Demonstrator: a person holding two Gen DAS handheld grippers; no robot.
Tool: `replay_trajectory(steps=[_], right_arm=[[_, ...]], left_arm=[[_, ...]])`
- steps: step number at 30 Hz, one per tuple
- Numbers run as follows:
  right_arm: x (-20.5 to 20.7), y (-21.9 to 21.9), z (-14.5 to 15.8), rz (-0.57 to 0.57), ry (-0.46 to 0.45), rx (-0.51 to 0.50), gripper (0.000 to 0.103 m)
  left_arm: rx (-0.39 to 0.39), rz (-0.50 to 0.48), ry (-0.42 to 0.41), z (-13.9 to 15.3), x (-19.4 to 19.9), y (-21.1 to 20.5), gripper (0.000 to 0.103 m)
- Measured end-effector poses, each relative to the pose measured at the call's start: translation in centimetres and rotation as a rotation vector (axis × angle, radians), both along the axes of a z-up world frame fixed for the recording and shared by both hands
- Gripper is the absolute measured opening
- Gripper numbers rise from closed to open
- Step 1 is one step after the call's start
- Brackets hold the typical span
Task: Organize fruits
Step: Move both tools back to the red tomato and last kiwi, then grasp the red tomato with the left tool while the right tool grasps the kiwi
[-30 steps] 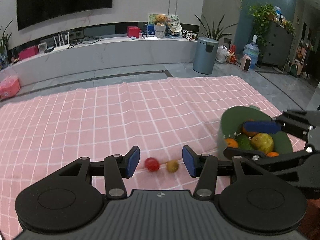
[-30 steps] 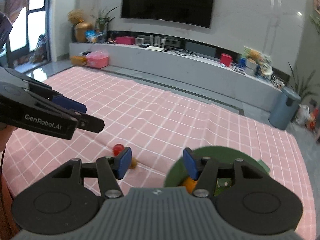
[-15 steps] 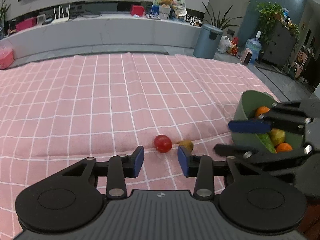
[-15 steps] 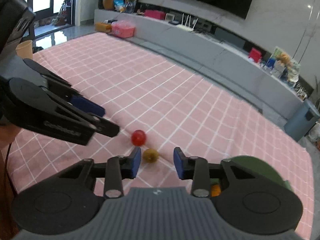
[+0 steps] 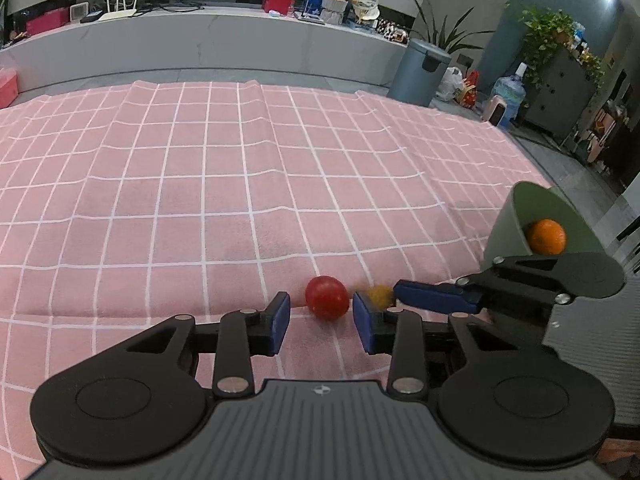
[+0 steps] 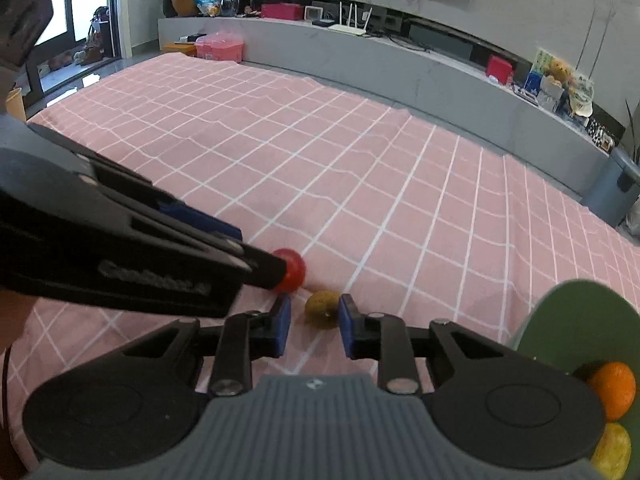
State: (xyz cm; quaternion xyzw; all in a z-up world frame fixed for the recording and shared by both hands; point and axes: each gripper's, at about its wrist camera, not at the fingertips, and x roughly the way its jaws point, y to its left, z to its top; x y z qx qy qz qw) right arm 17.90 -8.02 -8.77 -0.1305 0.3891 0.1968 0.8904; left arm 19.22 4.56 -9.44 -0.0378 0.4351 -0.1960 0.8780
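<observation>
Left gripper (image 5: 320, 318): we see its jaws apart, the red fruit (image 5: 327, 297) between them, pads clear of it.
Right gripper (image 6: 313, 323): jaws have been closing around the brownish-yellow fruit (image 6: 321, 310); we see slight gaps, no clamp yet.
Green bowl (image 5: 516, 216): far right; we see an orange (image 5: 546, 237) and a yellow-green fruit (image 6: 612, 454) inside.
Desk: pink checked cloth (image 5: 240, 184) covers it.
Room: grey ledge (image 5: 224, 44), bin (image 5: 418, 72) behind.

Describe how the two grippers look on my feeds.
Both match: the left gripper and the right gripper have black linkage arms with silver rivets, blue fingertip pads, round black discs and a ribbed grey body. The left one's side carries pale lettering, blurred here.
</observation>
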Motion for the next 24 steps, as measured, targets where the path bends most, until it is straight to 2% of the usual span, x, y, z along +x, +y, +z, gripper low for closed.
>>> replay_trajectory(steps=[11, 20, 24], right_arm=[[0.8, -0.2, -1.0, -0.037, -0.013, -0.043, 0.02], [0.8, 0.2, -1.3, -0.042, -0.022, -0.069, 0.019], [0.6, 0.3, -1.4, -0.042, -0.033, -0.08, 0.017]], left_arm=[[-0.002, -0.016, 0.028, -1.1, 1.2, -0.7, 0.042], [0.001, -0.026, 0.023, -1.2, 1.5, -1.0, 0.031], [0.011, -0.024, 0.015, -1.0, 1.3, -1.1, 0.031]])
